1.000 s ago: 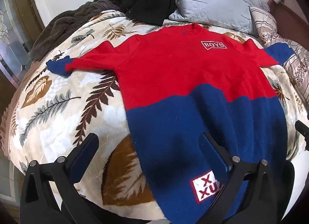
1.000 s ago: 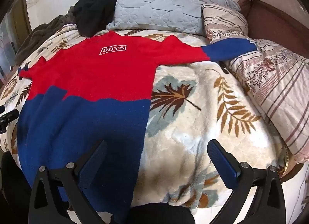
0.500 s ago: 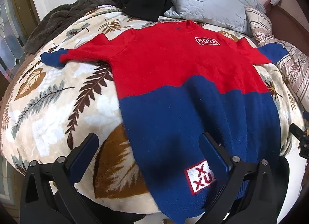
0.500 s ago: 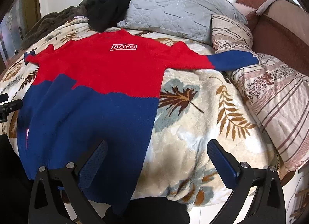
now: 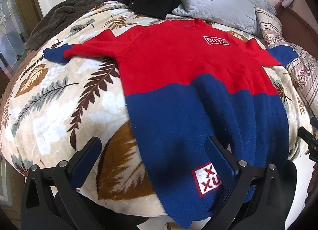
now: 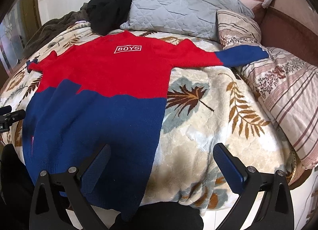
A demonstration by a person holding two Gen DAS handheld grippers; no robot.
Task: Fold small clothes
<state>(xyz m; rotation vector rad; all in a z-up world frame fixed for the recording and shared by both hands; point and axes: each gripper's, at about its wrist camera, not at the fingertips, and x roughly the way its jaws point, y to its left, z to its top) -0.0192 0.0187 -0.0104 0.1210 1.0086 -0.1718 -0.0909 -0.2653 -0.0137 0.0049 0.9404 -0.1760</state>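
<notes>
Nearest the left wrist camera, the left claw [image 5: 153, 150] hangs released, its two blue-padded fingers spread wide and holding nothing; one finger hovers over the leaf-patterned blanket [image 5: 59, 99], the other over the lower blue part of the sweater [image 5: 178, 83], just above a white patch [image 5: 207, 178] with red letters near the hem. The right claw [image 6: 162, 156] is likewise released and empty, one finger over the sweater's blue hem corner, the other over bare blanket.

The sweater lies flat and face up on the bed, unfolded, its hem toward the bed's near edge and hanging slightly over it. The lower body is blue, the chest red, with a white "BOYS" label [image 6: 128, 48] high on the chest. Both sleeves are spread out sideways, red with blue cuffs. The right sleeve's cuff [image 6: 241, 55] reaches onto a striped floral quilt [image 6: 288, 91] that lies along that side of the bed.

Beyond the collar, a grey quilted pillow [image 6: 174, 11] and a heap of black clothing [image 6: 111, 9] sit just behind the sweater, the black heap near the neckline. A dark brown fuzzy throw [image 5: 65, 21] is bunched at the far left corner. A brown headboard or sofa [image 6: 286, 19] stands at the far right.
</notes>
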